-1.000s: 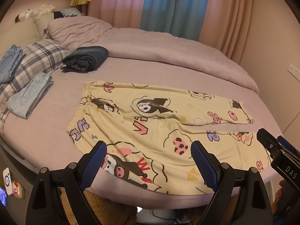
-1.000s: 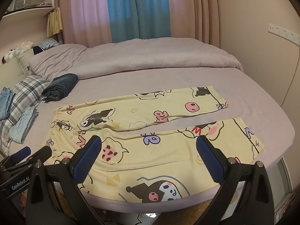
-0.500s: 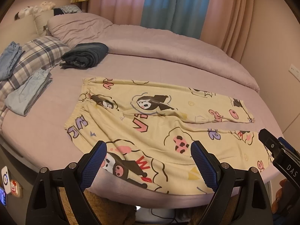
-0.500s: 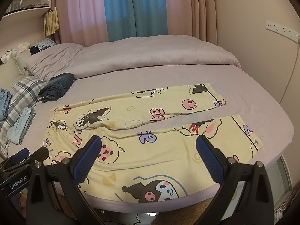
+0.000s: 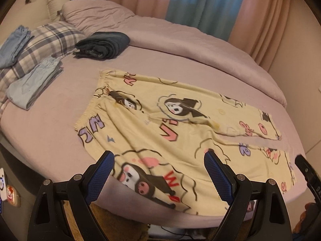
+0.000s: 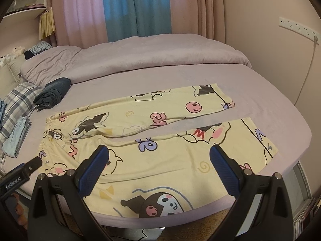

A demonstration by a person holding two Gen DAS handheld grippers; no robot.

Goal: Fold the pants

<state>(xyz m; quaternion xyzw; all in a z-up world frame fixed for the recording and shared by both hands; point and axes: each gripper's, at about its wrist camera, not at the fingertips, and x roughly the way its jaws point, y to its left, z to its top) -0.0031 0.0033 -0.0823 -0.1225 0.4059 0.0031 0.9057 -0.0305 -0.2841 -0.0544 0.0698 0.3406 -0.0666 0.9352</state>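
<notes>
From the left wrist, the left gripper (image 5: 158, 166) hovers spread wide and empty above the yellow pants (image 5: 164, 128), which lie flat on the bed (image 5: 60, 104); 1 dark folded garment (image 5: 102, 44) and 2 pale blue ones sit near the pillows. From the right wrist, the right gripper (image 6: 158, 162) gapes empty too; the near leg overhangs the edge and could slide off if tugged.

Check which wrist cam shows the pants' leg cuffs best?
Right wrist. Both cuffs of the yellow pants lie unobstructed, the far one and the near one. In left wrist, the cuffs sit squeezed at the right edge, with the right tool overlapping the near one.
</notes>
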